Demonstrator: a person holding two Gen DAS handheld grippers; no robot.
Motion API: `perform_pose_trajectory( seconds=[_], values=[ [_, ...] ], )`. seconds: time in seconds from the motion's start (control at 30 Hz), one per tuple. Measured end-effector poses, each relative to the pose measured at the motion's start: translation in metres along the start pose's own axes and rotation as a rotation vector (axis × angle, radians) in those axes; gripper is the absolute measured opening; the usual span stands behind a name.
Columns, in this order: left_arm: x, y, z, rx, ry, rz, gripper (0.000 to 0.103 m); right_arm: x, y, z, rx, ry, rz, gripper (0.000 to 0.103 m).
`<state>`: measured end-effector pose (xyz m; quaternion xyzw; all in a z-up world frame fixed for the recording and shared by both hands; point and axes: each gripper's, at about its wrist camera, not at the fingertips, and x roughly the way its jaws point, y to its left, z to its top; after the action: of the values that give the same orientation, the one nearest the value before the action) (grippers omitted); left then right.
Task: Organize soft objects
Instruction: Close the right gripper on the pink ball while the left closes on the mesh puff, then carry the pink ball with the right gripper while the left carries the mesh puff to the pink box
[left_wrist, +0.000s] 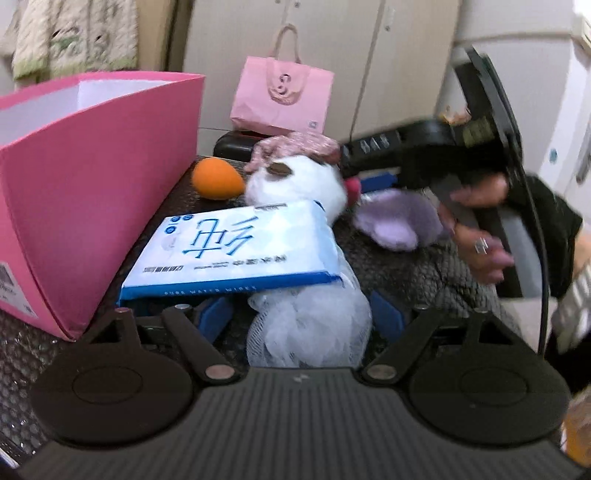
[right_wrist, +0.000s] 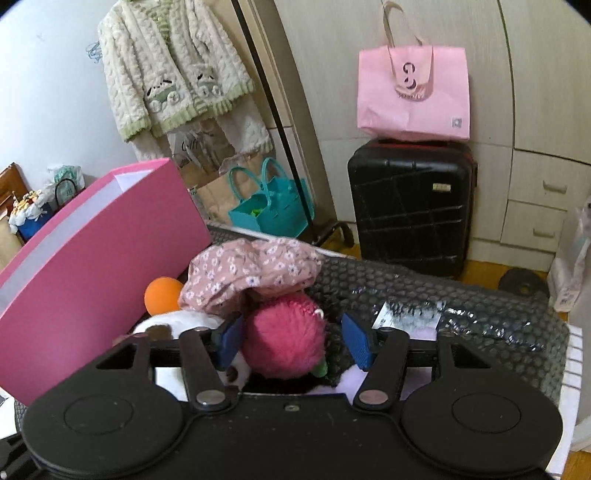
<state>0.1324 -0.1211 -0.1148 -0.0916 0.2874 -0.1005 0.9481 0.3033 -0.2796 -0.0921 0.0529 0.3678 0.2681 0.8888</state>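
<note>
My left gripper (left_wrist: 303, 314) is open, its blue pads on either side of a white mesh bath pouf (left_wrist: 310, 328) that lies partly under a blue pack of wet wipes (left_wrist: 236, 251). Behind them lie a white plush (left_wrist: 295, 184) with a floral cap, an orange sponge (left_wrist: 216, 179) and a lilac plush (left_wrist: 397, 221). My right gripper (right_wrist: 295, 339) is open around a pink fluffy ball (right_wrist: 284, 336), the left pad touching it, the right pad apart. The floral cap (right_wrist: 251, 269) and orange sponge (right_wrist: 162, 290) sit beyond it. The right gripper also shows in the left wrist view (left_wrist: 354, 173).
An open pink box (left_wrist: 85, 184) stands at the left of the bubble-wrap-covered table (right_wrist: 461, 295), also in the right wrist view (right_wrist: 107, 251). Behind the table are a black suitcase (right_wrist: 410, 206) with a pink paper bag (right_wrist: 413, 92), a teal bag (right_wrist: 273, 206) and a hanging jacket (right_wrist: 177, 66).
</note>
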Motion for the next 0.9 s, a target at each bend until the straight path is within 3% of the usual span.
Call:
perform_pose_trajectory(
  seconds=[0.07,0.1,0.27,0.5,0.67,0.9],
  values=[
    [0.003,0.002,0.002,-0.018,-0.005,-0.002,0.07,0.001,0.0,-0.002,-0.013,0.015,0.014,0.047],
    [0.004,0.001,0.002,-0.012,0.0,-0.01,0.06,0.001,0.0,-0.004,-0.016,0.019,0.021,0.046],
    [0.009,-0.004,0.0,0.07,0.014,-0.017,0.055,-0.014,0.01,-0.008,-0.065,-0.014,0.017,0.03],
    [0.005,-0.004,0.0,0.084,0.025,-0.033,0.036,-0.044,0.023,-0.014,-0.074,-0.064,-0.043,0.027],
    [-0.002,0.001,-0.004,0.049,0.038,-0.114,0.035,-0.064,0.042,-0.023,-0.112,-0.114,-0.121,0.027],
    [-0.015,0.003,-0.007,0.06,0.058,-0.165,0.035,-0.094,0.06,-0.038,-0.102,-0.173,-0.18,0.026]
  ],
)
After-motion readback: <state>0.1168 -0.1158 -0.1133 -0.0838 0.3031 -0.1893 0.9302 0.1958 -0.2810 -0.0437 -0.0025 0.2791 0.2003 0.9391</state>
